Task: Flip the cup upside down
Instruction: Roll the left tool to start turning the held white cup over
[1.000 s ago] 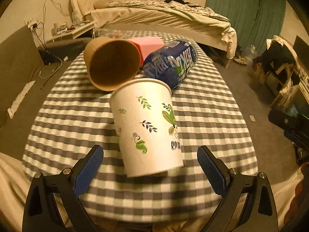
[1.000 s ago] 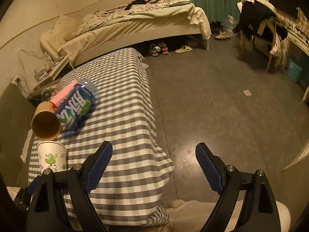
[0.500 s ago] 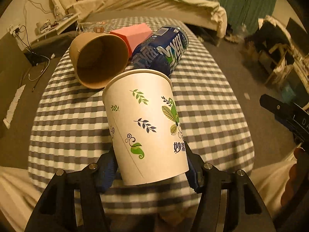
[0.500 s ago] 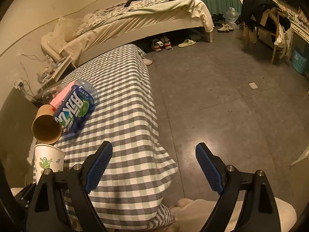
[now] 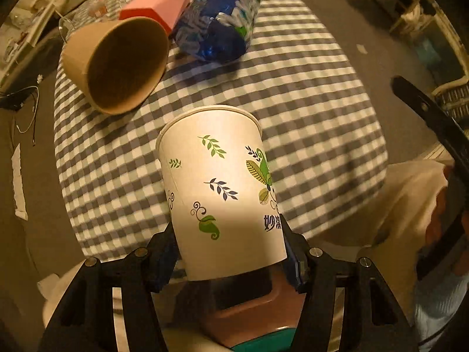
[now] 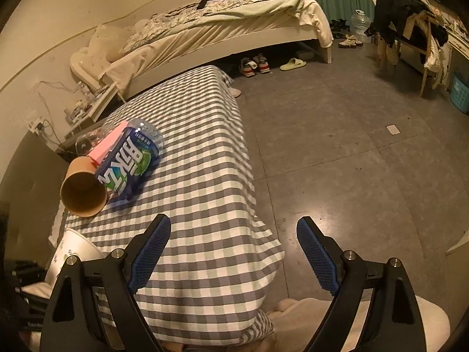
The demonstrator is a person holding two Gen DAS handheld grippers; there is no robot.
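Note:
A white paper cup with green and blue leaf prints (image 5: 222,187) is held between the pads of my left gripper (image 5: 227,252), which is shut on its lower body. The cup is lifted off the checked tablecloth (image 5: 307,94) and tilts with its open rim pointing away from me. It also shows at the lower left of the right wrist view (image 6: 73,252). My right gripper (image 6: 233,252) is open and empty, hovering over the near right edge of the table.
A brown paper cup (image 5: 117,64) lies on its side with its mouth towards me. Behind it lie a pink block (image 5: 161,6) and a blue plastic pack (image 5: 222,20). A bed (image 6: 219,29), shoes and a chair (image 6: 410,29) stand beyond the table.
My left gripper closed on the white cup, lifted it off the cloth and drew it back towards me. The right gripper stayed open and barely moved.

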